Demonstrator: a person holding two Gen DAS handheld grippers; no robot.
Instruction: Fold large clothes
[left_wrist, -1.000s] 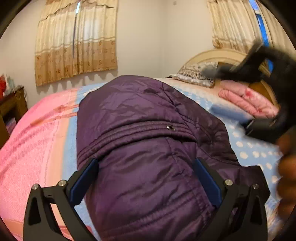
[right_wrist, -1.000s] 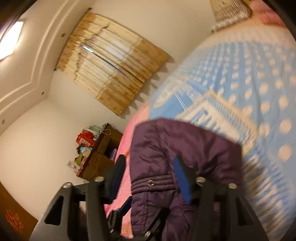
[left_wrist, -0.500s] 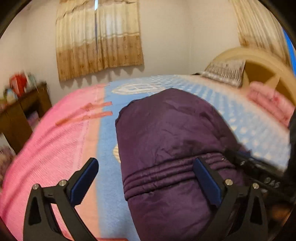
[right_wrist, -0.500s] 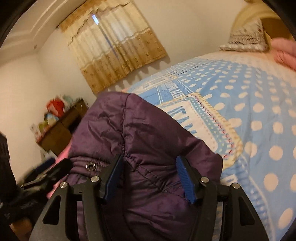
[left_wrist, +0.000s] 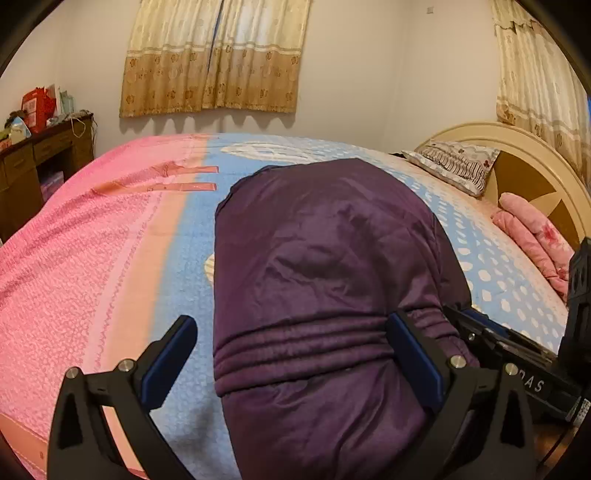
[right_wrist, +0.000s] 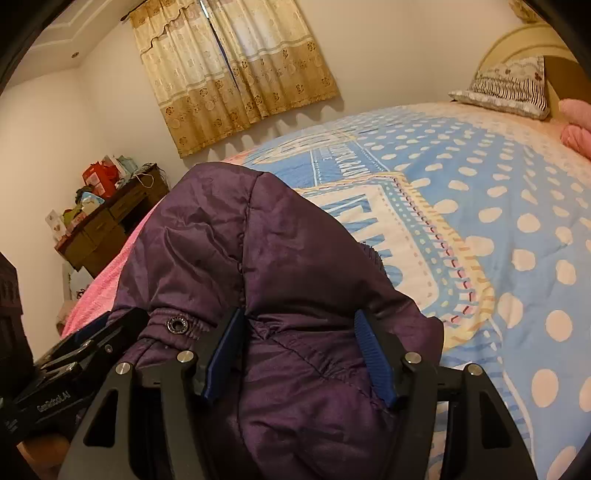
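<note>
1. Jacket (left_wrist: 325, 280), purple and padded, lies on the bed (left_wrist: 110, 258), folded into a long bundle running away from both cameras, its near end hanging over the bed's near edge.
2. Left gripper (left_wrist: 291, 354): jaws wide, one finger over the blue sheet, the other touching the jacket's ribbed band (left_wrist: 303, 343). Nothing clamped; probably lined up to take the band's full width.
3. Right gripper (right_wrist: 299, 354): jaws about half open, fabric bulging between the pads. Cannot tell whether they pinch it or only straddle it (no visible compression).
4. Snap button (right_wrist: 176, 325) sits just left of the right gripper, so it works the near right corner.
5. Judgement: both tools at the near end suggests a fold away from the person, toward the pillow (left_wrist: 454, 166).
6. Risk: slippery shell, puffy fill; a shallow bite may slide off.
</note>
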